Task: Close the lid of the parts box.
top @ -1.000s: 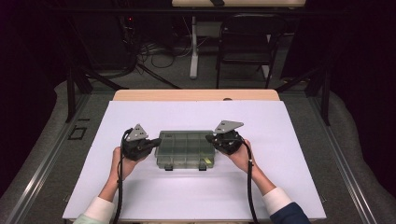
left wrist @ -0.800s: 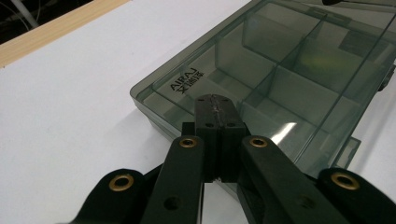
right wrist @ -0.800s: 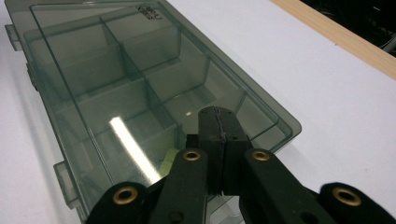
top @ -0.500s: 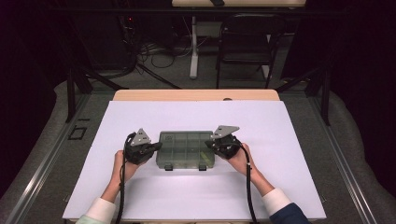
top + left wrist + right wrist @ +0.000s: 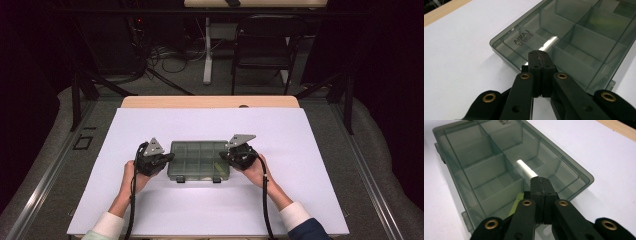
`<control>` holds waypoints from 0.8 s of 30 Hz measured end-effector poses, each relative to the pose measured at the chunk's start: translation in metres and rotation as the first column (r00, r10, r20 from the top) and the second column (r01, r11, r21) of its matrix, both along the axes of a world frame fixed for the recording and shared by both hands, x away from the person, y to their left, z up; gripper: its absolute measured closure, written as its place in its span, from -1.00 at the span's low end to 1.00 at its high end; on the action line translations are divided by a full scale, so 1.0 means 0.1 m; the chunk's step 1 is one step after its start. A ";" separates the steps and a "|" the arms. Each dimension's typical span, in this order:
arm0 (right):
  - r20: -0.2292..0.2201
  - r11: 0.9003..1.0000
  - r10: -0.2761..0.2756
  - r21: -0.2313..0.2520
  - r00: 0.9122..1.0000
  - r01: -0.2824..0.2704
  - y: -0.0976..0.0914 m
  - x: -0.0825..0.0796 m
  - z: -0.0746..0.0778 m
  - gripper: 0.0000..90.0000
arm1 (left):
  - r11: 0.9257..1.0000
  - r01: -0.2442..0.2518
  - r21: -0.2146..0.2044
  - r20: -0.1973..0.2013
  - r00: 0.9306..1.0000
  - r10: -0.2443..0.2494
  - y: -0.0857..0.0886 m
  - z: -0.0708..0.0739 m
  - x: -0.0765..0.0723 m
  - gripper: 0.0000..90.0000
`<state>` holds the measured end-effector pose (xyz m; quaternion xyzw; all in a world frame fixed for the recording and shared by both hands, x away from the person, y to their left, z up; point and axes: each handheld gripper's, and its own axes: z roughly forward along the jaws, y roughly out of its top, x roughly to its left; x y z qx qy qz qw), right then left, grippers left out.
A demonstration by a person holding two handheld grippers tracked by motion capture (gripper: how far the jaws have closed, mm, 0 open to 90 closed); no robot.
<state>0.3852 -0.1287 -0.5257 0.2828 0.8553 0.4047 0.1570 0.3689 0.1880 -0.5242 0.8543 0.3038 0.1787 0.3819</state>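
**Two Closed Grippers at the Ends of a Box**

The left gripper (image 5: 539, 58) had its two black jaws pressed together, with nothing between them. Its tip sat over the near edge of the box (image 5: 574, 37), at the end where the word AIRAJ (image 5: 524, 37) was printed on the lid. The right gripper (image 5: 541, 183) had its jaws pressed together too, and it held nothing. Its tip sat over the other end of the box (image 5: 499, 165).

From high up, the left gripper (image 5: 162, 159) was right at the left end of the box (image 5: 199, 160), and the right gripper (image 5: 231, 155) was right at the right end. I could not tell if the tips touched the lid. A hand (image 5: 131, 176) held the left one, and another hand (image 5: 257, 170) held the right one.

The box was smoky, see-through plastic, with the lid shut and many small rooms inside. A white stick (image 5: 525, 168) lay in one room near the right gripper. Something yellow-green (image 5: 516, 203) lay in a room close by.

The box lay flat in the middle of a white sheet (image 5: 310, 150) that covered a wooden table (image 5: 210, 101). A black chair (image 5: 265, 50) stood behind the table.
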 end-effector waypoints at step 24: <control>-0.015 0.999 0.026 -0.019 1.000 -0.026 -0.01 -0.16 0.06 -0.55 | 0.999 -0.047 -0.018 -0.016 0.999 0.047 0.07 0.08 -0.21 -0.56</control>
